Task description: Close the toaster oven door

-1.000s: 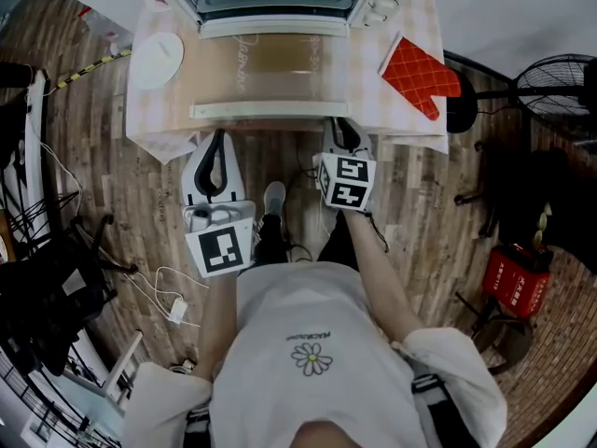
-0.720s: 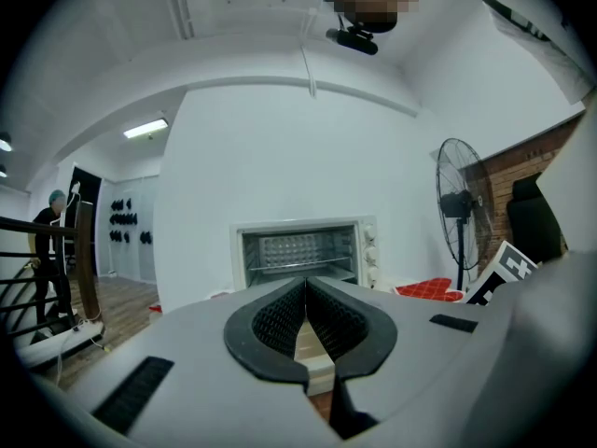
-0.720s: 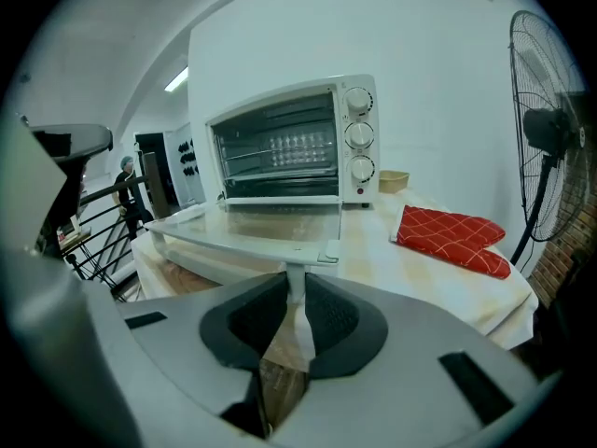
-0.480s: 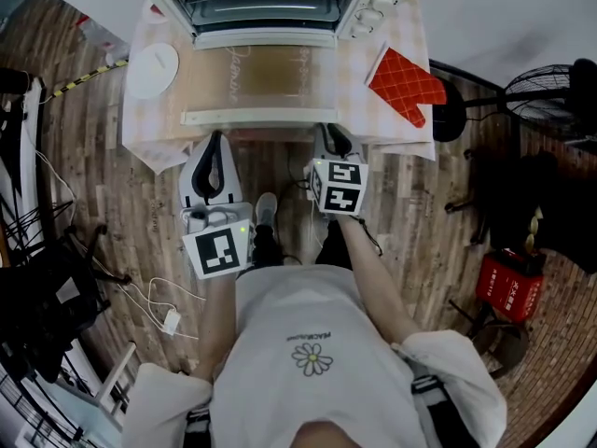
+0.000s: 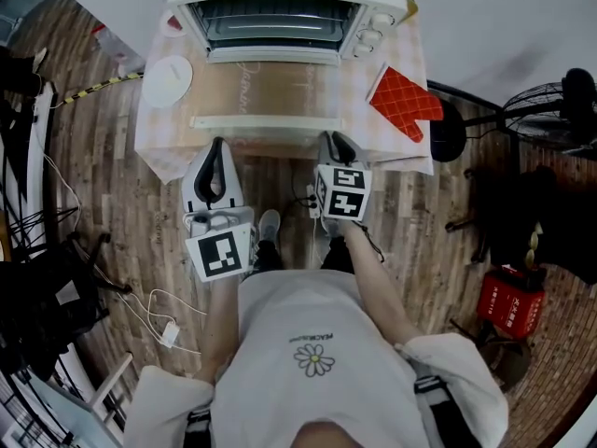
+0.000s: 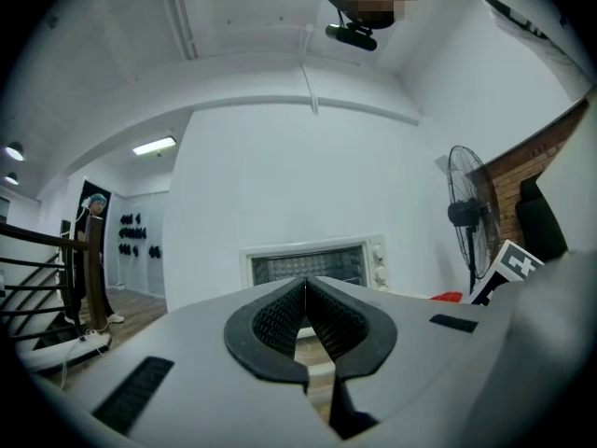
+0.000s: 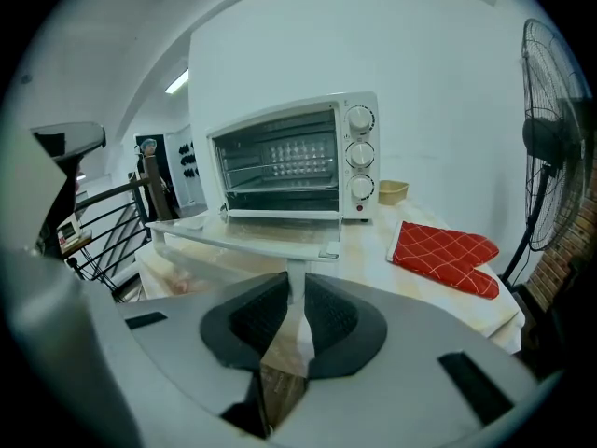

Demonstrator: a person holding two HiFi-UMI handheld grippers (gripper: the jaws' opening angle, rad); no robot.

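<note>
The glass door (image 5: 270,87) of the white toaster oven (image 5: 289,12) lies fully open, folded flat toward us over the checked tablecloth (image 5: 154,143). Its pale bar handle (image 5: 266,121) sits at the near edge. The wire racks inside are in plain sight.

We judge the task not yet started on the door itself. Nothing has been swung up, and the whole closing stroke is left.

We hold 2 grippers just short of the handle, at the table's front edge. The left gripper (image 5: 217,143) has its ribbed black pads pressed together on nothing and points level at the oven.

The right gripper (image 5: 329,138) sits nearer the door's right corner, angled down. Its jaws are a narrow gap apart and grip nothing that we can make out. A white strut of the door's front edge shows through that gap.

A round white plate (image 5: 168,82) sits left of the door, and a red quilted oven mitt (image 5: 404,101) right of it. Both are clear of the door's swing.
</note>
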